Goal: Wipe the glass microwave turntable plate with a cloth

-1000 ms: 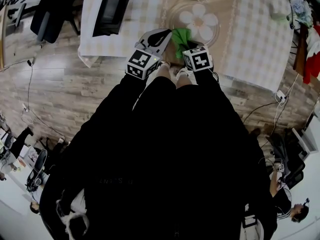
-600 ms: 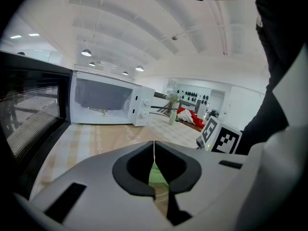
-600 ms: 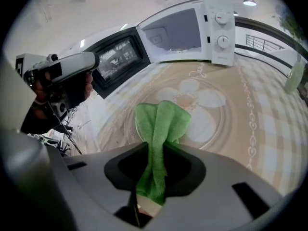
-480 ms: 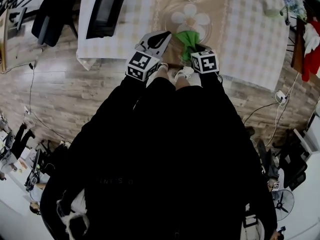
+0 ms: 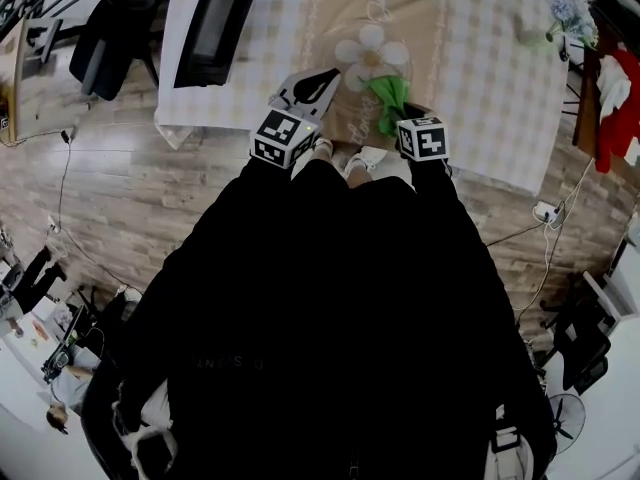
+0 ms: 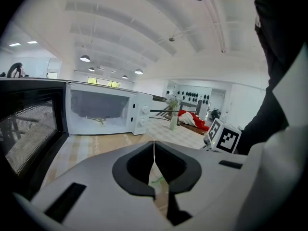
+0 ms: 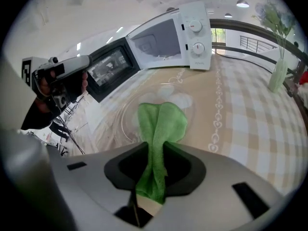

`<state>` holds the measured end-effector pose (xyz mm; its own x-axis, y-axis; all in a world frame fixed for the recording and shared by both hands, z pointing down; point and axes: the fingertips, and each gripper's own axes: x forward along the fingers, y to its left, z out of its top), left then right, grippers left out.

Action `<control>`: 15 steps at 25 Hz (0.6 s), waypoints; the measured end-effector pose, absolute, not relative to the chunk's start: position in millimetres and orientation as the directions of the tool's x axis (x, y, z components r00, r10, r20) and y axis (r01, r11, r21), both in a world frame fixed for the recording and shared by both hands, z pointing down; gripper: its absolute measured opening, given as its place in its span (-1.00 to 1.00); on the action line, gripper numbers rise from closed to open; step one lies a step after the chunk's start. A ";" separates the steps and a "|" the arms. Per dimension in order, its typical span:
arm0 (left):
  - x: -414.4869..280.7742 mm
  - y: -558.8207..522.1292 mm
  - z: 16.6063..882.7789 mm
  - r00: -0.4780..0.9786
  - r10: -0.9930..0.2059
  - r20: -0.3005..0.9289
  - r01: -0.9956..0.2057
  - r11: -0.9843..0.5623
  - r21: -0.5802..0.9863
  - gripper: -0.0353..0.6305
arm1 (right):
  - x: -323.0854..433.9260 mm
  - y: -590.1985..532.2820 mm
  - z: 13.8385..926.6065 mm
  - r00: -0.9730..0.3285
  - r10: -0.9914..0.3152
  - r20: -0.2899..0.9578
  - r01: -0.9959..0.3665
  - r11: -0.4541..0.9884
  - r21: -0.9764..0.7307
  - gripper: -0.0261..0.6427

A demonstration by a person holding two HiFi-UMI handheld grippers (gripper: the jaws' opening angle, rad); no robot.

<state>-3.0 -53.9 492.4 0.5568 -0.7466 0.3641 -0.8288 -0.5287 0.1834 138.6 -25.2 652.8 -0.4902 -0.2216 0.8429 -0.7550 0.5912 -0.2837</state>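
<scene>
Jaws on the right gripper are pinching a green cloth by its bunched middle. Its loose end fans out ahead of them over the near part of the plate, which lies flat on the counter just beyond the jaws. Held that way, I'd guess, the free flap can be dragged across the glass without the hard jaws meeting it. Jaws on the left gripper are pressed together on nothing. That gripper hangs left of the plate, above the counter's near edge, and points toward the open microwave. It looks ready to steady the rim rather than doing any work. Whether the cloth actually touches the glass I cannot tell, because the right gripper's own body covers the plate's near rim. In the head view the person's dark clothing fills most of the picture. The plate is clear, so its edge shows only as faint arcs over a flower pattern on the counter covering, and any dirt on it cannot be made out.
</scene>
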 end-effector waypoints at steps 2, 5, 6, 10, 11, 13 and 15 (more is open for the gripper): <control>-1.8 -55.1 487.5 0.557 -0.749 0.358 -0.828 -0.531 0.179 -0.83 | 139.6 -29.1 639.8 -0.531 -0.235 0.814 -0.735 0.606 -0.305 -0.61; -4.5 -57.0 480.2 0.557 -0.752 0.352 -0.828 -0.535 0.168 -0.83 | 135.0 -38.5 617.0 -0.582 -0.256 0.772 -0.705 0.632 -0.322 -0.60; -6.2 -57.0 478.4 0.555 -0.754 0.351 -0.829 -0.534 0.164 -0.83 | 133.3 -41.2 609.7 -0.592 -0.262 0.762 -0.698 0.640 -0.322 -0.60; -11.0 -55.4 468.3 0.552 -0.761 0.341 -0.832 -0.529 0.166 -0.83 | 125.4 -48.5 578.6 -0.630 -0.288 0.721 -0.672 0.667 -0.322 -0.60; -11.4 -55.0 464.5 0.554 -0.762 0.337 -0.831 -0.531 0.165 -0.83 | 123.2 -50.2 570.3 -0.640 -0.295 0.710 -0.667 0.671 -0.322 -0.60; -12.0 -54.7 456.3 0.557 -0.763 0.327 -0.829 -0.537 0.159 -0.83 | 118.6 -53.1 553.8 -0.660 -0.306 0.686 -0.656 0.679 -0.328 -0.60; -12.0 -55.2 447.3 0.560 -0.767 0.315 -0.827 -0.542 0.150 -0.83 | 114.0 -56.0 536.3 -0.682 -0.318 0.659 -0.645 0.685 -0.337 -0.60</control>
<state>-12.0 -55.2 447.3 0.5597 -0.7666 0.3149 -0.8268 -0.5421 0.1500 114.0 -56.0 536.3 -0.6819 -0.3184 0.6585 -0.6455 0.6854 -0.3370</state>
